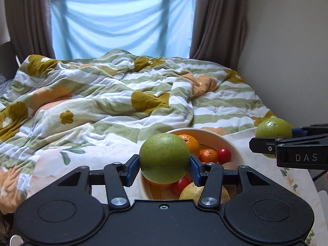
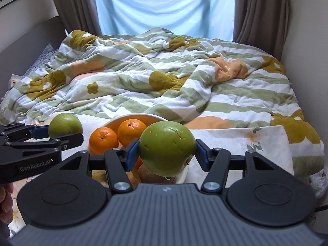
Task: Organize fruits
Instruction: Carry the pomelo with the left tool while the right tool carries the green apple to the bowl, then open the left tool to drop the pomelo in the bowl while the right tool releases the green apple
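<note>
A green fruit (image 1: 165,158) is gripped between the blue-padded fingers (image 1: 132,169) of the left gripper (image 1: 164,170) and is held above the near rim of a white bowl (image 1: 233,149), at the centre of the left wrist view; the same fruit and gripper (image 2: 61,136) are seen at 9 o'clock in the right wrist view. A second green fruit (image 2: 167,150) is clamped between the fingers (image 2: 131,155) of the right gripper (image 2: 167,155), over the right part of the bowl (image 2: 114,121); in the left wrist view this fruit (image 1: 273,132) and gripper (image 1: 270,141) appear at 3 o'clock. Inside the bowl, two oranges (image 2: 103,140) lie side by side, touching, at 10 o'clock from the right-hand fruit; a small mandarin (image 1: 208,155) and a red round fruit (image 1: 224,155) are seen just beside each other at 3 o'clock from the left-hand fruit; a further red fruit (image 1: 180,185) and a yellowish fruit (image 1: 192,191) lie at 5 o'clock beneath it. The bowl rests on a surface covered by a pale floral cloth (image 2: 252,143); beyond it, at 12 o'clock, a bed with a rumpled striped and flowered blanket (image 1: 114,94) is shown, backed by a window hung with a light-blue sheet (image 1: 123,24) between brown curtains (image 1: 219,20).
</note>
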`<move>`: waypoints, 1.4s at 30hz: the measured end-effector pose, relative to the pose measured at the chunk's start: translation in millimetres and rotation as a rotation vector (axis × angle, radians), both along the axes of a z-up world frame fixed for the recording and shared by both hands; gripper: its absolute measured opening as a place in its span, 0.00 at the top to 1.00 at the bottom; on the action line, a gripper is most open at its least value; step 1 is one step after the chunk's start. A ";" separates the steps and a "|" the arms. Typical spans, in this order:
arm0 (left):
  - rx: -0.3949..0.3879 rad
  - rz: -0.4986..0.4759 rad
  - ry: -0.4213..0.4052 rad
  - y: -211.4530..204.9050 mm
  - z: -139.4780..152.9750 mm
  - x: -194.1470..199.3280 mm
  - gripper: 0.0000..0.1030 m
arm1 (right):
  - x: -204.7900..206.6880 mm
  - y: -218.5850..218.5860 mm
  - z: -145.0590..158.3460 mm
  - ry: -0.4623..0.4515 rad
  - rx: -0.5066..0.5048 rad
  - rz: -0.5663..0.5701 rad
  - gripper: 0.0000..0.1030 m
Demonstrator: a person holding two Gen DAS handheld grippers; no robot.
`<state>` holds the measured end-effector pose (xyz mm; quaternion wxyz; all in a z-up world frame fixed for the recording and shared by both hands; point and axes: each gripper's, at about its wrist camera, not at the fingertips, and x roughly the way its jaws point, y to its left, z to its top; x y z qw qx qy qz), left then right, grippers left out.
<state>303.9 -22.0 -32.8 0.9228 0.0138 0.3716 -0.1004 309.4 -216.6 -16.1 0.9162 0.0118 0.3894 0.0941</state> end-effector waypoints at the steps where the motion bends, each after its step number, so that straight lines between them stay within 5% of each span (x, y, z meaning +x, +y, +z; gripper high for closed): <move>1: 0.003 -0.015 0.003 -2.5 -2.6 3.7 0.47 | 1.9 -0.2 -2.1 0.004 -0.001 -0.007 0.30; 13: 0.144 -0.195 -0.002 -40.3 -30.2 25.0 0.47 | 15.1 -6.9 -19.1 0.037 -0.002 -0.093 0.30; 19: 0.144 -0.213 0.013 -42.7 -37.5 26.8 0.45 | 16.3 -14.6 -20.6 0.043 -0.007 -0.122 0.30; 21: 0.130 -0.215 -0.017 -41.0 -33.0 24.9 0.24 | 16.4 -16.3 -20.2 0.043 -0.008 -0.127 0.30; 22: 0.131 -0.203 -0.045 -40.1 -29.3 22.4 0.04 | 16.8 -17.0 -20.0 0.043 -0.007 -0.129 0.30; 23: 0.133 -0.191 -0.072 -38.9 -25.5 19.4 0.00 | 16.6 -17.2 -19.9 0.040 -0.009 -0.132 0.30; 42: 0.039 0.014 -0.035 29.5 3.7 -21.9 0.00 | 44.1 -10.3 -23.5 0.095 0.049 -0.034 0.29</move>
